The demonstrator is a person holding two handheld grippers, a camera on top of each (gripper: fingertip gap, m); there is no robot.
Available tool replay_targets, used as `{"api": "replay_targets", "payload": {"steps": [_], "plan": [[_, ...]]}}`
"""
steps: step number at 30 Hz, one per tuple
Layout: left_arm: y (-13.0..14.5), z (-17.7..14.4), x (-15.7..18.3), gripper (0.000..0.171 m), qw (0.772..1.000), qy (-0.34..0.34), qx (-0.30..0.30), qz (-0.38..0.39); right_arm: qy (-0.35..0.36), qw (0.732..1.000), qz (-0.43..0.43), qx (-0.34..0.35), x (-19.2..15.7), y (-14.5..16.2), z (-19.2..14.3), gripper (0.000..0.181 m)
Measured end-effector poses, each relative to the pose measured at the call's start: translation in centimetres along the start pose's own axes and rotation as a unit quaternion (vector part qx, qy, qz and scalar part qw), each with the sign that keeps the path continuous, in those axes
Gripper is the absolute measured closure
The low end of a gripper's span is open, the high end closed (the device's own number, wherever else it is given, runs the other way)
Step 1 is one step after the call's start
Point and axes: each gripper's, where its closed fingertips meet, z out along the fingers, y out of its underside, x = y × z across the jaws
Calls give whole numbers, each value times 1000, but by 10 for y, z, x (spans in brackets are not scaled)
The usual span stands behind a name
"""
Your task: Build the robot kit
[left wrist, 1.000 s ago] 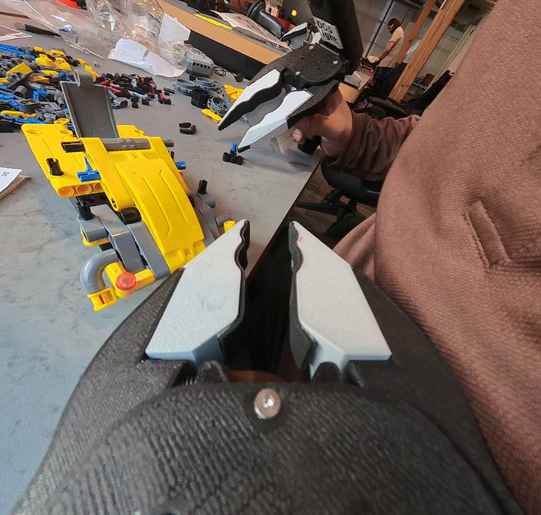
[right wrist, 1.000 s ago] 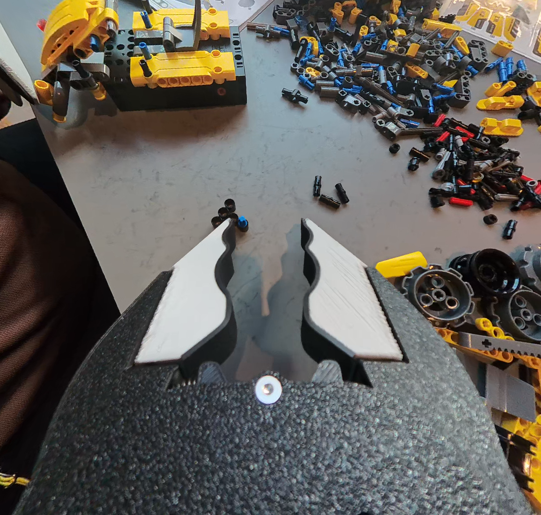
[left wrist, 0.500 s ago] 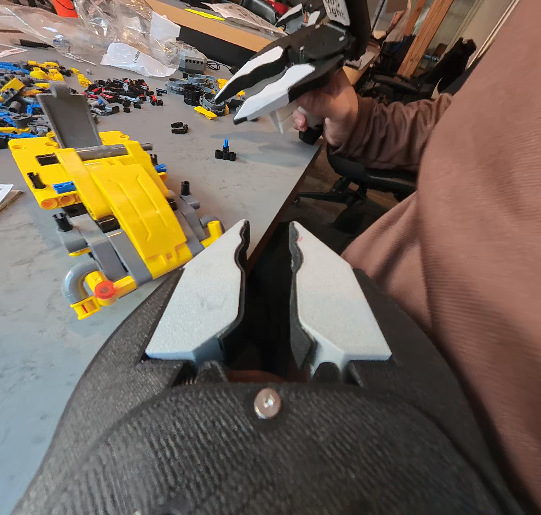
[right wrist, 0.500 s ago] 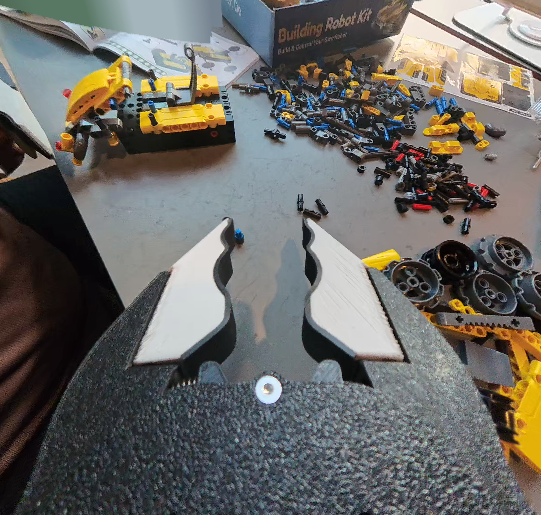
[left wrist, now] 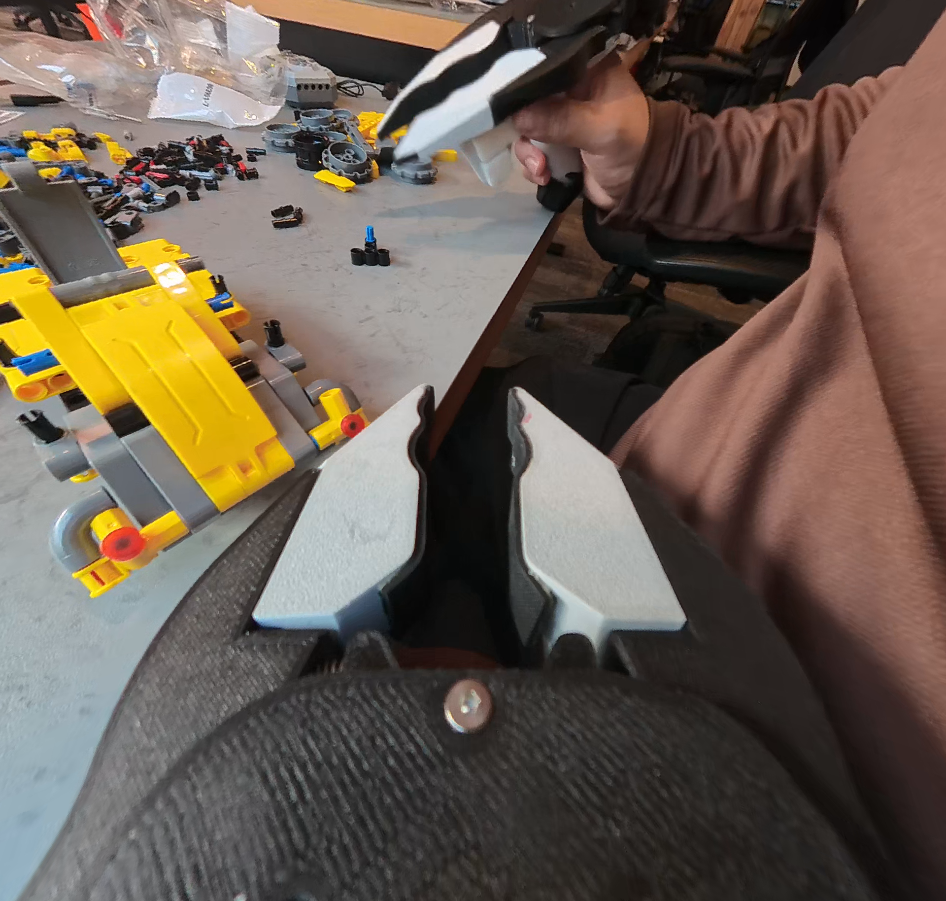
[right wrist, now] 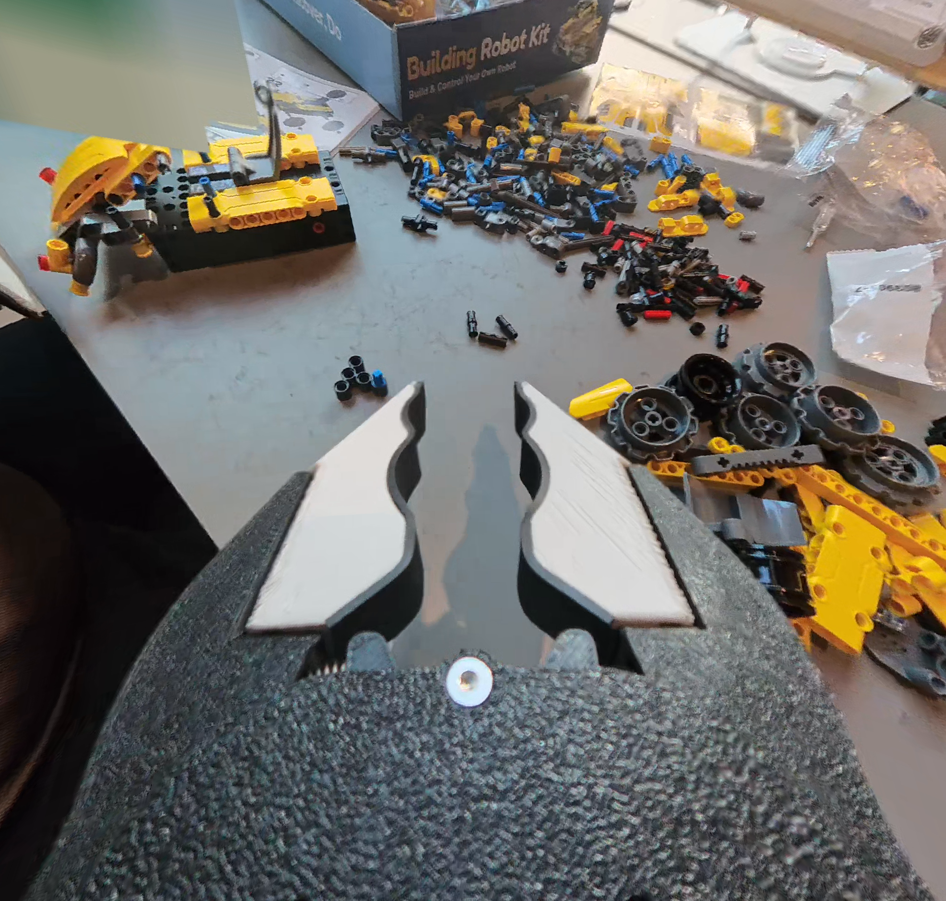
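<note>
My left gripper (left wrist: 470, 401) is open and empty, held at the table's near edge beside a yellow and grey brick-built vehicle (left wrist: 153, 390). My right gripper (right wrist: 469, 396) is open and empty above the grey table (right wrist: 245, 379), just behind a small cluster of black bushings with a blue pin (right wrist: 359, 378). It also shows in the left wrist view (left wrist: 394, 139), held up in a person's hand over the wheels. The same vehicle shows at the far left in the right wrist view (right wrist: 194, 205).
A pile of small black, blue, yellow and red parts (right wrist: 573, 210) lies ahead. Black wheels (right wrist: 757, 405) and yellow beams (right wrist: 844, 559) lie at the right. A dark kit box (right wrist: 460, 31) stands at the back. Plastic bags (left wrist: 169, 47) lie far off. A person's brown sleeve (left wrist: 768, 415) fills the right. My hands' fingertips stand some 20 centimetres from each other.
My right gripper has lifted and drawn back from the black bushing cluster, so more of the table and the box shows. My left gripper has barely moved.
</note>
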Motion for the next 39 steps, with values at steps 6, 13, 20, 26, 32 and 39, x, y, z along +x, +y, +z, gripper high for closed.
{"api": "replay_targets", "payload": {"steps": [6, 13, 20, 26, 32, 39], "plan": [[0, 2, 6, 145, 1000, 9, 2, 6, 19, 1000, -2, 3, 5, -9, 2, 141], [-8, 8, 17, 144, 1000, 23, 12, -9, -3, 999, 31, -28, 17, -13, 7, 133], [-16, 12, 25, 144, 1000, 23, -3, 8, -111, 978, -107, -140, 11, -6, 28, 160], [-11, 18, 31, 144, 1000, 19, -17, 2, -176, 936, -236, -193, 8, -2, 55, 172], [-12, 19, 38, 144, 999, 24, -24, -1, -230, 894, -305, -234, 6, 2, 68, 172], [-29, 18, 38, 144, 999, 34, -29, 22, -267, 867, -318, -277, 3, 15, 75, 179]]}}
